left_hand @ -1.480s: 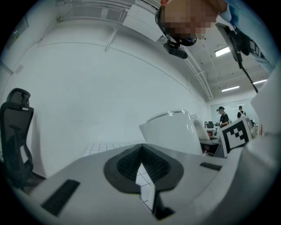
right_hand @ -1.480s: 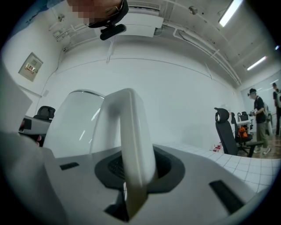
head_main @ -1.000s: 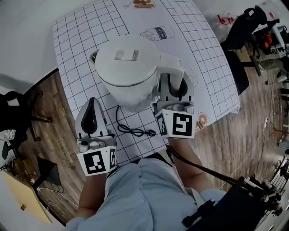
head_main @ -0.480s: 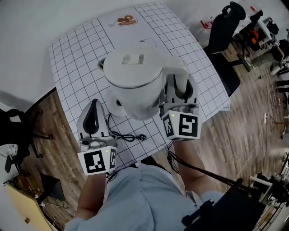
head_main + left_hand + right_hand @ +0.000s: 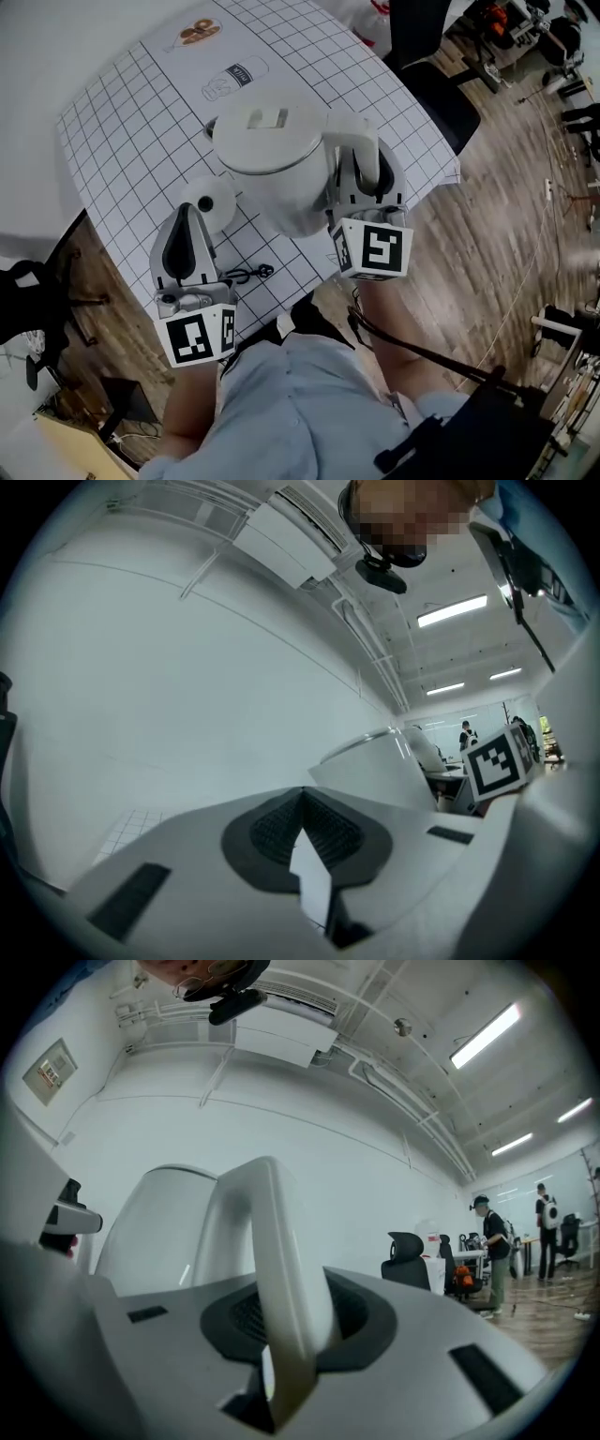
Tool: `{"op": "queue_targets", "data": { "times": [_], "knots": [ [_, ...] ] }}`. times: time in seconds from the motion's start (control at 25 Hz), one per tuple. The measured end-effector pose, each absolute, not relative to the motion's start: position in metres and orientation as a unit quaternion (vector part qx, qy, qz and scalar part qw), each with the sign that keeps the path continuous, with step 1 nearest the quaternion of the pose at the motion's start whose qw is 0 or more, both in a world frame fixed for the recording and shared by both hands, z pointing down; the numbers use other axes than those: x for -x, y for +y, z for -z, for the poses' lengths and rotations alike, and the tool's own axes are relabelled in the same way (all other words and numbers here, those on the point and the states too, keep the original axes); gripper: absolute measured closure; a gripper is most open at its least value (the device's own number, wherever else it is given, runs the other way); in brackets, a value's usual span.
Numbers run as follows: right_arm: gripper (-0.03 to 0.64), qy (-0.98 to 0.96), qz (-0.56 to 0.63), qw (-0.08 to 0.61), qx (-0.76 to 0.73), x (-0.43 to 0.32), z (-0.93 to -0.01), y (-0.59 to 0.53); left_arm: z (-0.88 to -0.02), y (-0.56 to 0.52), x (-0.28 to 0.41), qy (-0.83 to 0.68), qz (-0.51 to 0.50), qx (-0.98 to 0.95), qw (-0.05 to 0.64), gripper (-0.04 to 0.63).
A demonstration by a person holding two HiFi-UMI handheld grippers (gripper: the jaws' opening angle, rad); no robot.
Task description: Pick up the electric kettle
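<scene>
Right gripper view showed the right gripper (image 5: 286, 1330) closed to a narrow gap on the pale handle (image 5: 272, 1241) of the electric kettle (image 5: 150, 1232). The handle ran upright between the two dark ribbed pads, and both pads pressed on its sides. The kettle's rounded body filled the space just beyond the jaws on the left of that view.

Left gripper view showed the left gripper (image 5: 302, 808) with its jaws brought together at the tips and nothing between them. From the head view it pointed roughly level over the near edge of the table (image 5: 122, 141), just beside the kettle but not touching it.

From the head view the kettle was upright, its long axis vertical and its lid (image 5: 267, 141) facing up at the camera. The handle pointed toward the person and to the picture's right, into the right gripper. The spout (image 5: 210, 127) pointed the opposite way, toward the far left. The kettle was off its round power base (image 5: 208, 199), which lay on the gridded white table covering just beside the kettle's lower left. The kettle appeared clear of the tabletop. The black cord (image 5: 246, 275) lay in a loop near the table's front edge, between the base and the left gripper.
</scene>
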State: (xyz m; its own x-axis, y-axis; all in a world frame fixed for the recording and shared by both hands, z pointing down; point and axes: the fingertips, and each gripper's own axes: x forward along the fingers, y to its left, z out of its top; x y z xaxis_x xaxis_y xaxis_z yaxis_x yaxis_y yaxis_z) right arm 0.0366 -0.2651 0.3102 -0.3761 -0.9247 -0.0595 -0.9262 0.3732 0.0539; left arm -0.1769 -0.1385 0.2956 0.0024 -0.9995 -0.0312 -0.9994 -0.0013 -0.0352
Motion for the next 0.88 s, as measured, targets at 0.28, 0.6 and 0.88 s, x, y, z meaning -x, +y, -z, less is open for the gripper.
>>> {"op": "queue_targets", "data": {
  "times": [0.28, 0.6, 0.88],
  "knots": [
    [0.535, 0.813, -0.03, -0.019, 0.581, -0.071, -0.353, -0.279, -0.308, -0.154, 0.151, 0.692, 0.018, 0.721, 0.015, 0.595],
    [0.537, 0.815, -0.012, -0.019, 0.58, -0.077, -0.384, -0.302, -0.329, -0.173, 0.139, 0.687, 0.042, 0.725, -0.006, 0.595],
    [0.537, 0.821, 0.009, 0.003, 0.57, -0.08, -0.407, -0.304, -0.345, -0.18, 0.127, 0.678, 0.063, 0.732, -0.022, 0.595]
  ]
}}
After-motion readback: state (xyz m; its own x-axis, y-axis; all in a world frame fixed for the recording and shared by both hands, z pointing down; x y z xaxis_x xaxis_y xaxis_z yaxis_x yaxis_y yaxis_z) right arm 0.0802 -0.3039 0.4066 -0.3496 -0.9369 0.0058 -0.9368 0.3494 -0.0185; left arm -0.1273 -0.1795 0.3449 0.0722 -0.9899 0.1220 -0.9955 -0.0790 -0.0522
